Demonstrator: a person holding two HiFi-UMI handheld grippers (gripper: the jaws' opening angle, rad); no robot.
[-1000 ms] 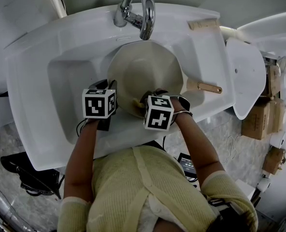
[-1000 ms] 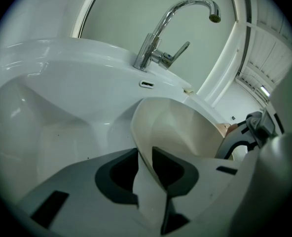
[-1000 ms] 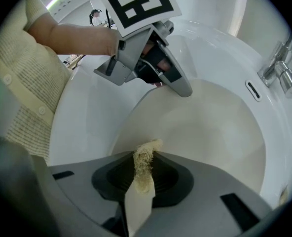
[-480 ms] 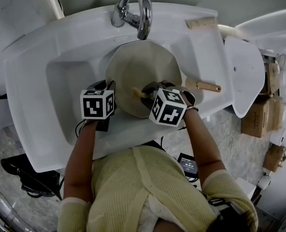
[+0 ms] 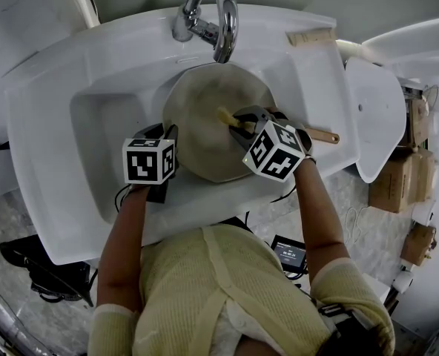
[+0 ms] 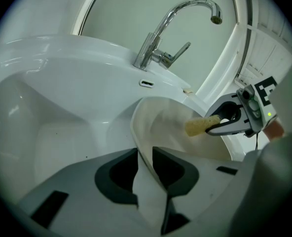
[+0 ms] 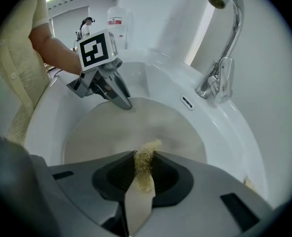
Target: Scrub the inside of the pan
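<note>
A cream pan lies tilted in the white sink, its brass handle pointing right. My left gripper is shut on the pan's left rim; in the left gripper view the rim runs between the jaws of this gripper. My right gripper is shut on a yellow scrub sponge over the pan's inside, right of middle. The right gripper view has the sponge clamped between the jaws above the pan's floor, with the left gripper on the far rim.
A chrome faucet arches over the pan's far side. The sink's walls enclose the pan closely. A white toilet lid lies to the right, with cardboard boxes on the floor beyond it.
My right gripper has carried the sponge from the pan's near rim up and to the right across the inside. The left gripper and the pan have stayed put.
</note>
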